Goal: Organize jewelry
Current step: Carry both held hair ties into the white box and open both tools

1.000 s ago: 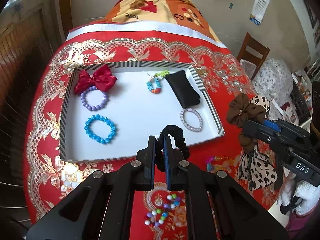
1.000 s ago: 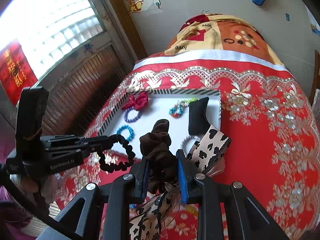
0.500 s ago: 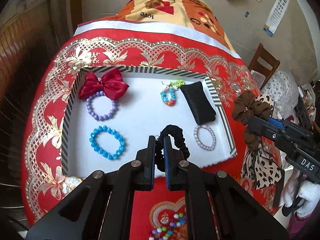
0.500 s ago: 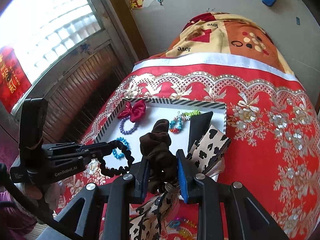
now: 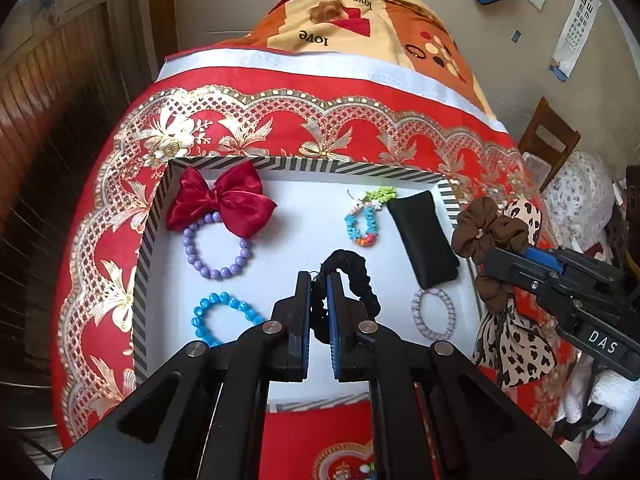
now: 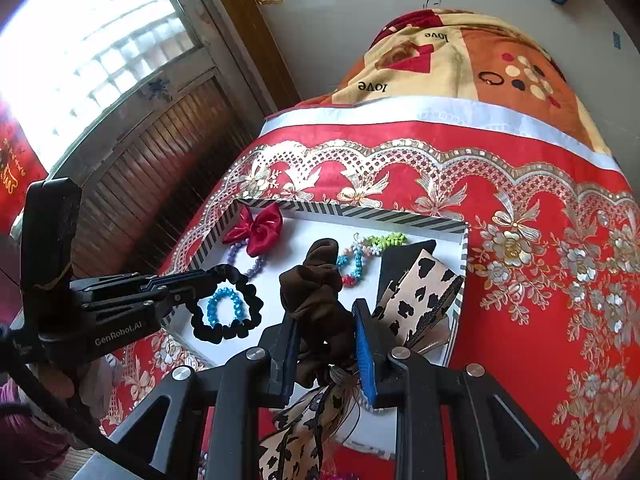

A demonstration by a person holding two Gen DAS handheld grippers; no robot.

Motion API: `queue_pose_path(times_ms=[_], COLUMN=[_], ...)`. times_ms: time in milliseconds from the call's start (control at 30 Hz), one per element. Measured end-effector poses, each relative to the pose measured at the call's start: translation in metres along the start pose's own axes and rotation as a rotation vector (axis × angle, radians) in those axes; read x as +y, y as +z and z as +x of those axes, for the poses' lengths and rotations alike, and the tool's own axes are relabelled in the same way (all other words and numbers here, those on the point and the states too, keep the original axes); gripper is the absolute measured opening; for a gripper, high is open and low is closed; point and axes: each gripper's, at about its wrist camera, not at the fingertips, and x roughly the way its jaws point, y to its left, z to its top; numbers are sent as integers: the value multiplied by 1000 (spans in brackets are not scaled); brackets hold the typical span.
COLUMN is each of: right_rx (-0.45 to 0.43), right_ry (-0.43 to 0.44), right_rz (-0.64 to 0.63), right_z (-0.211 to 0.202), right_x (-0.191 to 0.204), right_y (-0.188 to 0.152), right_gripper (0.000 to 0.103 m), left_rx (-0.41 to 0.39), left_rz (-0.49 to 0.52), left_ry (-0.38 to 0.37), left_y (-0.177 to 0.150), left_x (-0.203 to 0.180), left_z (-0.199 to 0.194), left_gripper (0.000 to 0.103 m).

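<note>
A white tray with a striped rim (image 5: 304, 164) lies on the red cloth. In it are a red bow (image 5: 222, 200), a purple bead bracelet (image 5: 218, 256), a blue bead bracelet (image 5: 224, 316), a multicoloured bracelet (image 5: 364, 220), a black pouch (image 5: 424, 236) and a pale chain bracelet (image 5: 434, 314). My left gripper (image 5: 319, 280) is shut on a black scrunchie (image 5: 360, 280) above the tray's middle. My right gripper (image 6: 324, 320) is shut on a brown scrunchie (image 6: 316, 280) with a leopard-print ribbon (image 6: 420, 288), over the tray's right edge.
The red and gold cloth (image 5: 360, 120) covers a table with a patterned blanket (image 5: 360, 28) behind. A wooden chair (image 5: 548, 140) stands at the right. Wooden shutters (image 6: 160, 140) and a window are on the left. Loose beads (image 5: 366, 468) lie near the front edge.
Both grippers have moved forward over the tray with their scrunchies held. The tray now looks larger and nearer in both views.
</note>
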Motion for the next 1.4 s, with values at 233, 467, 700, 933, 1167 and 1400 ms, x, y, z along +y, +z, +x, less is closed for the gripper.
queue_pose_path(times_ms=[233,467,700,933,1167,1400], right_rx=[26,57,80,128,169,174], right_ry=[17,28,39,40,47,63], right_rz=[-7,-8,28,59,87,105], right_z=[21,40,58,87,108,111], right_x=[-3,-4,-12,-17,-24,-25], right_y=[12,17,17,15,8,8], right_gripper=[24,24,24,24,24,37], left_rx=[21,37,66,100,107,96], left_rz=[-8,-28,-65,-98,-116,-121], left_ry=[17,20,16,28,56,66], left_y=[3,4,8,8,11,10], left_x=[2,5,12,21,30,33], left_z=[13,23,42,62,74,78], left_gripper=[6,6,6,6,6,8])
